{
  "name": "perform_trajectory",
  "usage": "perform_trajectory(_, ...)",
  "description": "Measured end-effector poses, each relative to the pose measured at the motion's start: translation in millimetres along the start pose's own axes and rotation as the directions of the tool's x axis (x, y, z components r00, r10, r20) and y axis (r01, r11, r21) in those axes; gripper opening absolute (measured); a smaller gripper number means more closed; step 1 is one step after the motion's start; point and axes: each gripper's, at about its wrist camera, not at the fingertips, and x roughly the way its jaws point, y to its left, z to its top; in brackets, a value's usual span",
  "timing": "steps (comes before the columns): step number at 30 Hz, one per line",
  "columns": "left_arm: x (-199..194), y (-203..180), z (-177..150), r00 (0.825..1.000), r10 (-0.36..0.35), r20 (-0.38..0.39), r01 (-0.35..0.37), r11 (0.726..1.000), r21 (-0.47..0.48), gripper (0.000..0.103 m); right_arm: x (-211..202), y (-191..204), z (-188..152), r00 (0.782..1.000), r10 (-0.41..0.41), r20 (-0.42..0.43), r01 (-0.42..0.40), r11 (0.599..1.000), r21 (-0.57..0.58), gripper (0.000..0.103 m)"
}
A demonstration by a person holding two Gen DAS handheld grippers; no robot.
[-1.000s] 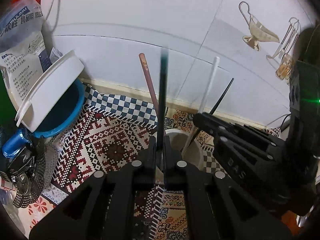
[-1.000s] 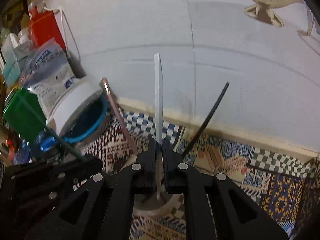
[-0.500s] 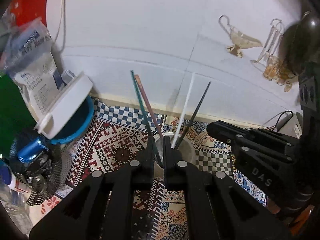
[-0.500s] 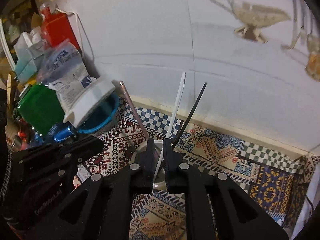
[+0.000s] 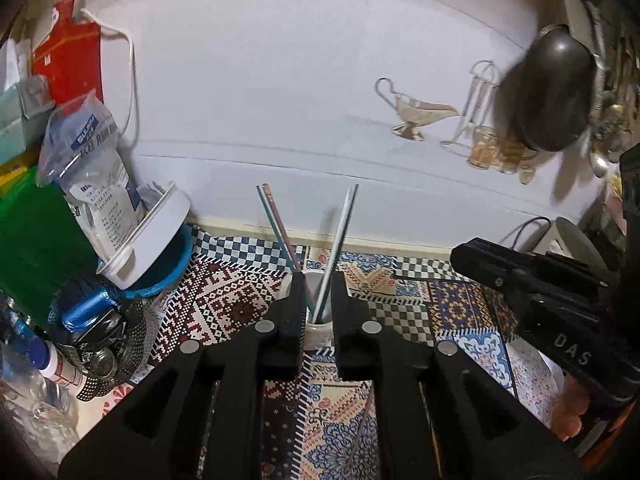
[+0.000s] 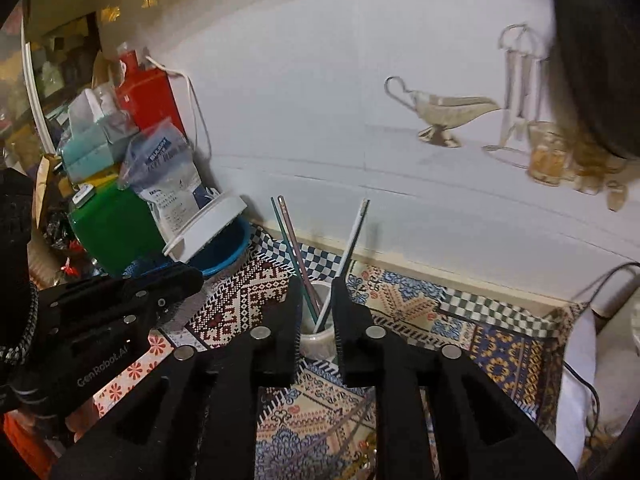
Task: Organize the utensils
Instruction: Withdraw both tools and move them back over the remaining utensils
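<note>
Beyond both claws we see a pale tiled wall [image 5: 280, 92] printed with a gravy-boat motif [image 5: 420, 114], and below it the bench [image 5: 224, 304] under a patchwork-patterned cloth. Up and to the right of the left claw [image 5: 317, 286] hangs a dark round pan [image 5: 554, 92]. Far to its left a green box [image 5: 36, 248] stands under a red carton [image 5: 68, 60] and a clear printed bag [image 5: 96, 176]. Nearer, still left of that claw, a blue bowl [image 5: 172, 264] carries a tilted white lid [image 5: 152, 240].

The right claw [image 6: 316, 296] shows in the left view as a black body lying to the right, well apart from the cup. In the right view the left claw sits low on the left, with a sleeve edge beside it.

Both claws are opening: the fingers [image 5: 294, 300] of the left one stand slightly spread with nothing pinched between them, and the right one's likewise.

Just ahead of each claw, framed in the gap between its fingers, stands a small white cup [image 5: 318, 300]. In it four utensils lean apart: a white chopstick [image 6: 346, 256] and a dark one [image 6: 362, 220] close against it tilt right, a pinkish-brown chopstick [image 6: 296, 248] and a teal one [image 6: 286, 240] tilt left. None touches either claw.
</note>
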Motion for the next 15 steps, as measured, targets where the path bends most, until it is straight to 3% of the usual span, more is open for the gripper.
perform_trajectory(7, -15, -18, -18, 0.999, -0.032, -0.022, 0.033, 0.998, 0.052, 0.023, -27, -11, -26, 0.998, -0.062, -0.014, 0.063, 0.997, 0.05, 0.021)
perform_trajectory(15, -2, -43, -48, 0.991, -0.079, -0.112, 0.091, 0.989, 0.113, 0.027, -38, -36, -71, 0.986, -0.133, -0.097, 0.146, 0.979, 0.143, 0.021)
